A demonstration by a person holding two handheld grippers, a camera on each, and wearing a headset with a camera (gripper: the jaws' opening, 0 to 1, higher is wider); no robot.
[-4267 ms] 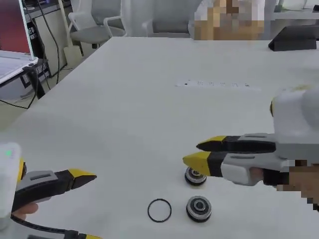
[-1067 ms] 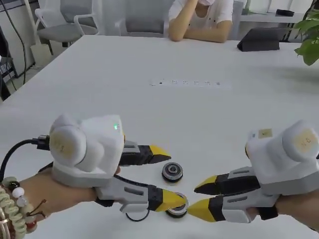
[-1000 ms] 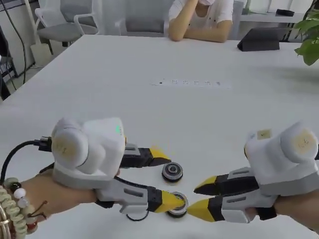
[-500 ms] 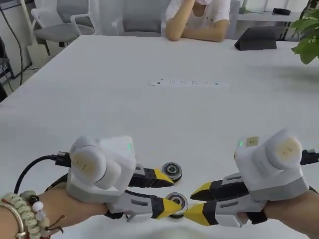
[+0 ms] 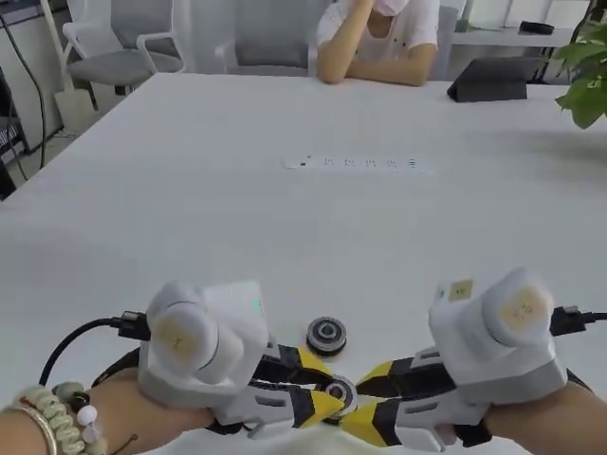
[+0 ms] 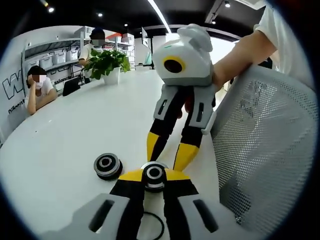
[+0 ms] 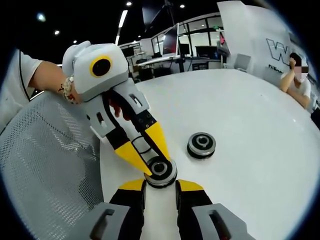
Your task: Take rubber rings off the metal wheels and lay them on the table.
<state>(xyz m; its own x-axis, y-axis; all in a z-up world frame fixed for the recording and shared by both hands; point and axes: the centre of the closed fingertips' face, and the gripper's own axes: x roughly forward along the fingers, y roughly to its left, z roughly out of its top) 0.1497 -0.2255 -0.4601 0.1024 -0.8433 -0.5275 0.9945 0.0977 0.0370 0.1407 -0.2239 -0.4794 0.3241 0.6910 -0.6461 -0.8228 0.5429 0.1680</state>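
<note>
On the white table (image 5: 285, 237), my left gripper (image 5: 318, 384) is shut on the near metal wheel (image 5: 338, 391), which still wears its black rubber ring. In the left gripper view that wheel (image 6: 153, 176) sits between my yellow tips. My right gripper (image 5: 365, 403) faces it from the right, open, tips just short of the wheel (image 7: 161, 172). A second ringed wheel (image 5: 326, 334) lies flat a little beyond them. One loose black rubber ring (image 6: 163, 226) lies on the table under my left jaws.
A person (image 5: 375, 43) sits at the table's far end. A white power strip (image 5: 356, 163) lies mid-table, a dark case (image 5: 493, 83) and a plant (image 5: 588, 85) at the far right. A mesh chair back (image 6: 260, 140) stands close behind my hands.
Both grippers have drawn nearer to me and to each other. The left jaws have narrowed onto the near wheel, and the right tips have come up to it.
</note>
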